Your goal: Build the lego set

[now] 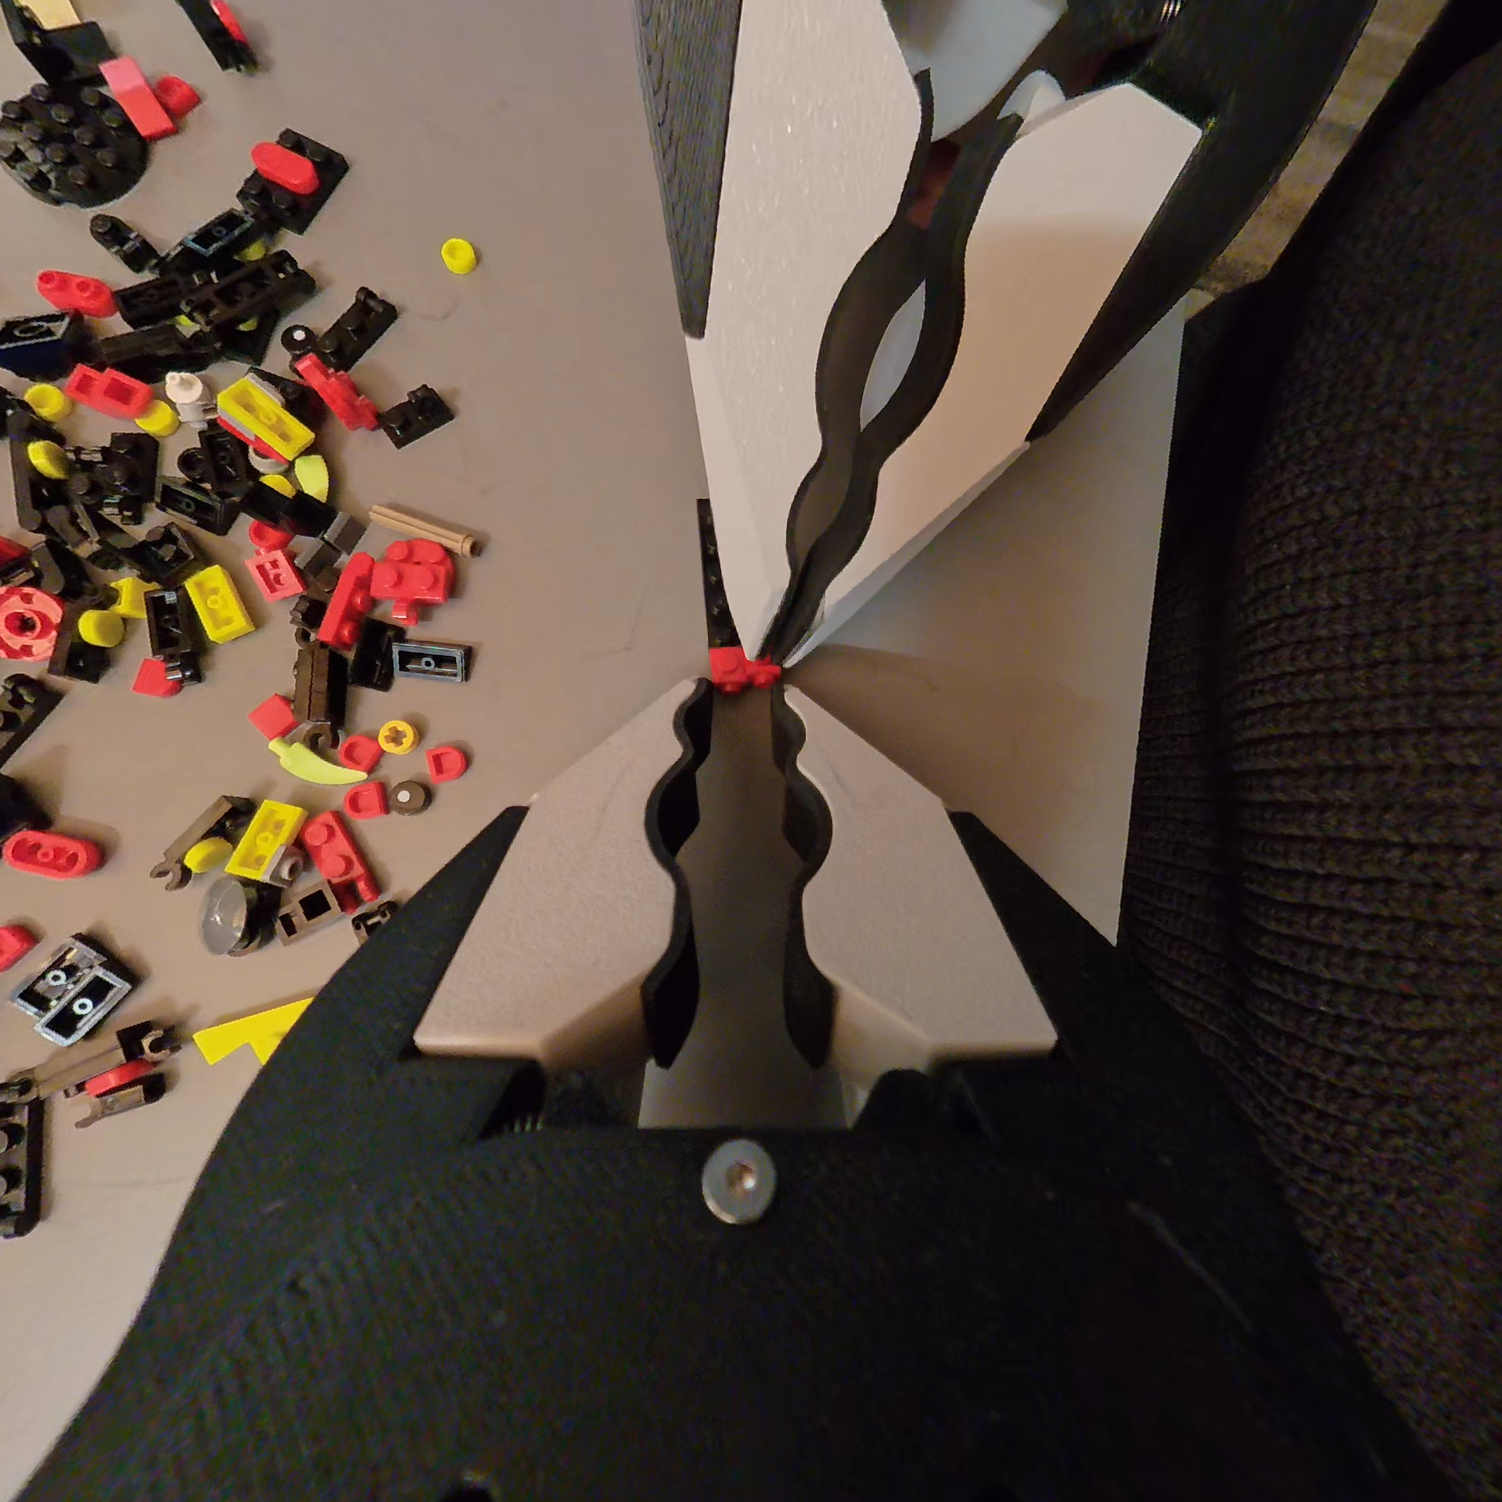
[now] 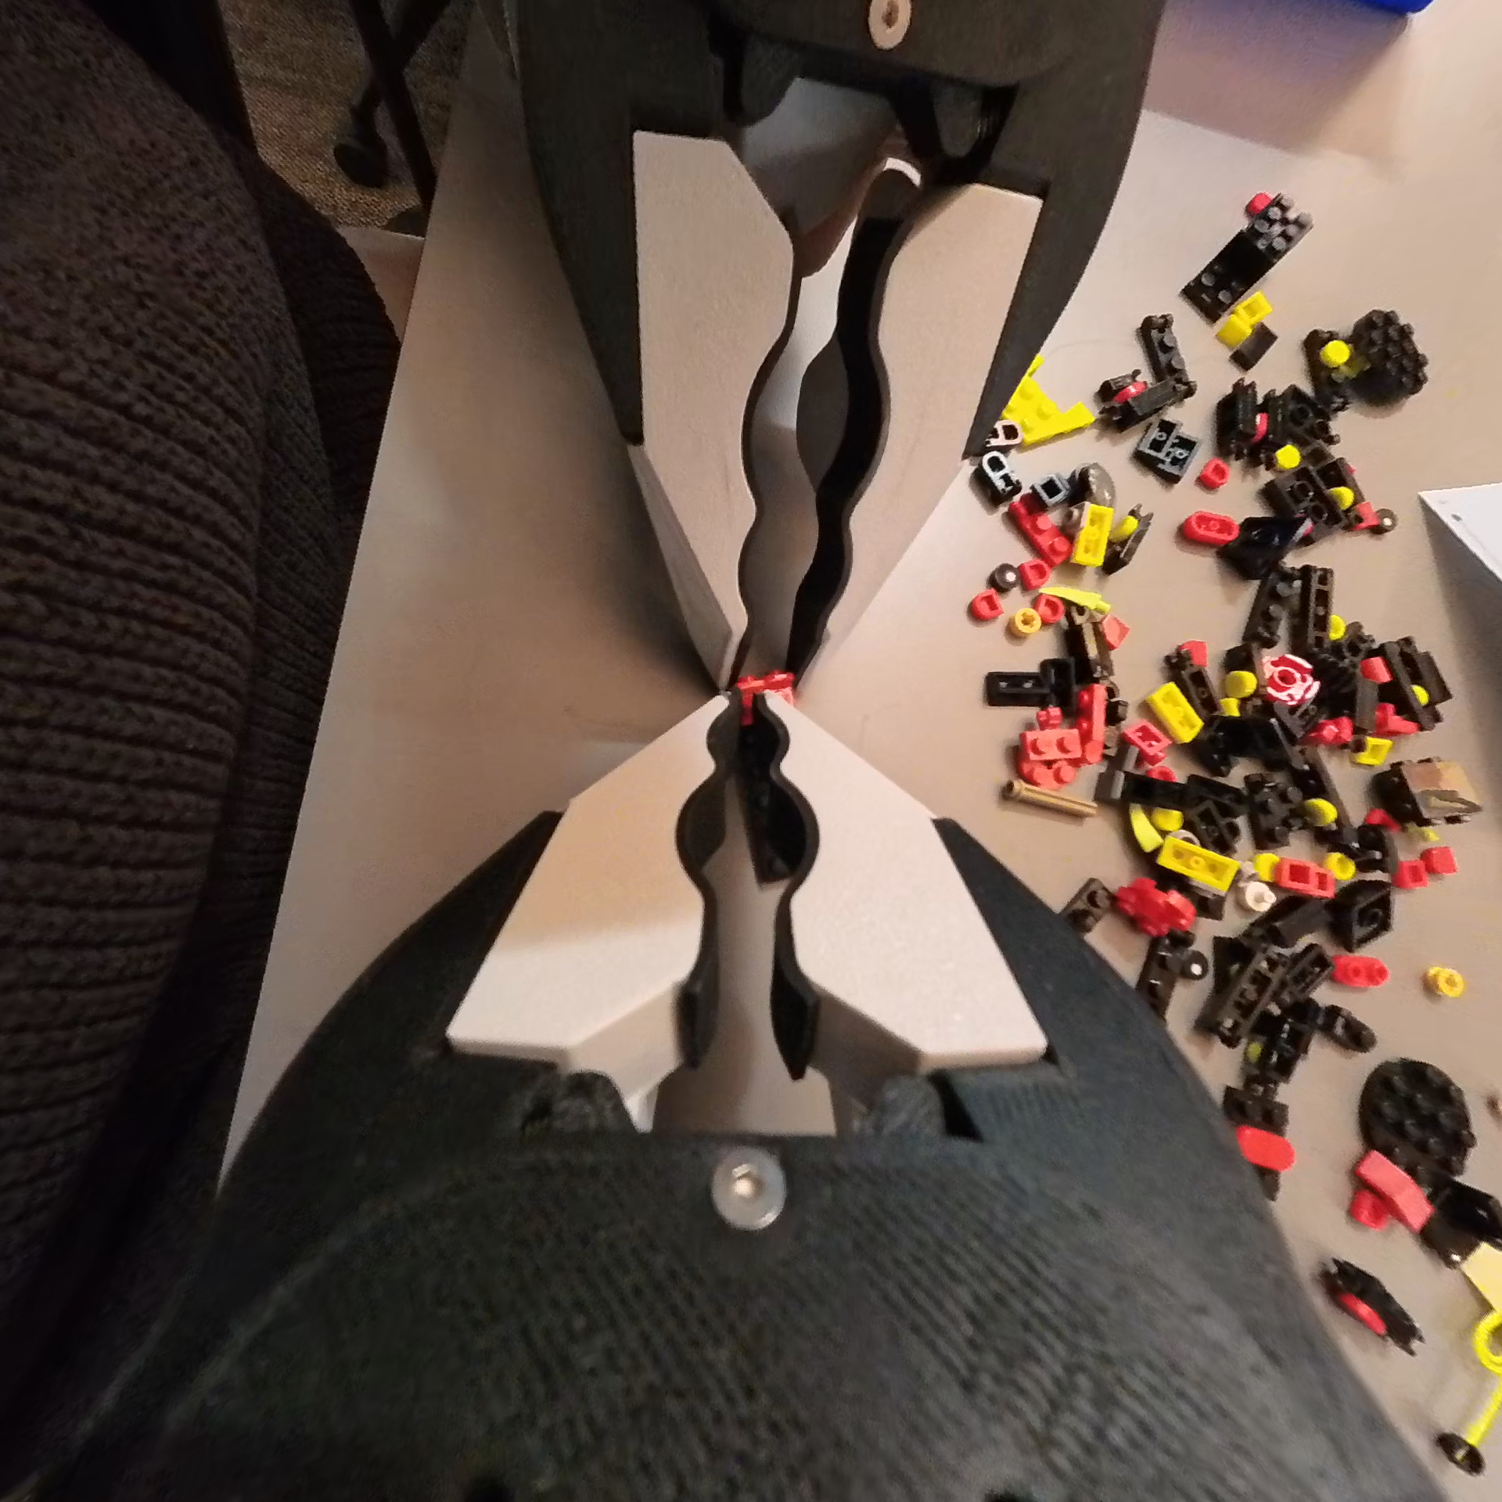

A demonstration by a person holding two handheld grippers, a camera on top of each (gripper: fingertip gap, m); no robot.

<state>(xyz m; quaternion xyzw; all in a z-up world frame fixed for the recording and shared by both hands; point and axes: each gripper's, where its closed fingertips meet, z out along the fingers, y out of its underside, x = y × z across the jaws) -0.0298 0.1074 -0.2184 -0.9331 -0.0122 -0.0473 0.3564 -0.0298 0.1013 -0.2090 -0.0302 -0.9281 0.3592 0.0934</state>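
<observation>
My left gripper and right gripper meet tip to tip above the grey table's near edge. The left gripper is shut on a small red piece, gripped at its fingertips. The right gripper is shut on a long black studded plate, which lies edge-on between its fingers. The red piece sits at the front end of that plate. In the left wrist view the right gripper comes down from the top, with the black plate showing beside its finger. In the right wrist view the left gripper comes from the top.
A heap of loose black, red and yellow pieces covers the table to the left of the grippers and also shows in the right wrist view. A round black plate lies among them. A dark knitted garment borders the table edge. A white sheet corner lies at far right. Less than 4 cm separates the two grippers' tips. From the left gripper's tips to the dark knitted garment is close to 10 centimeters.
</observation>
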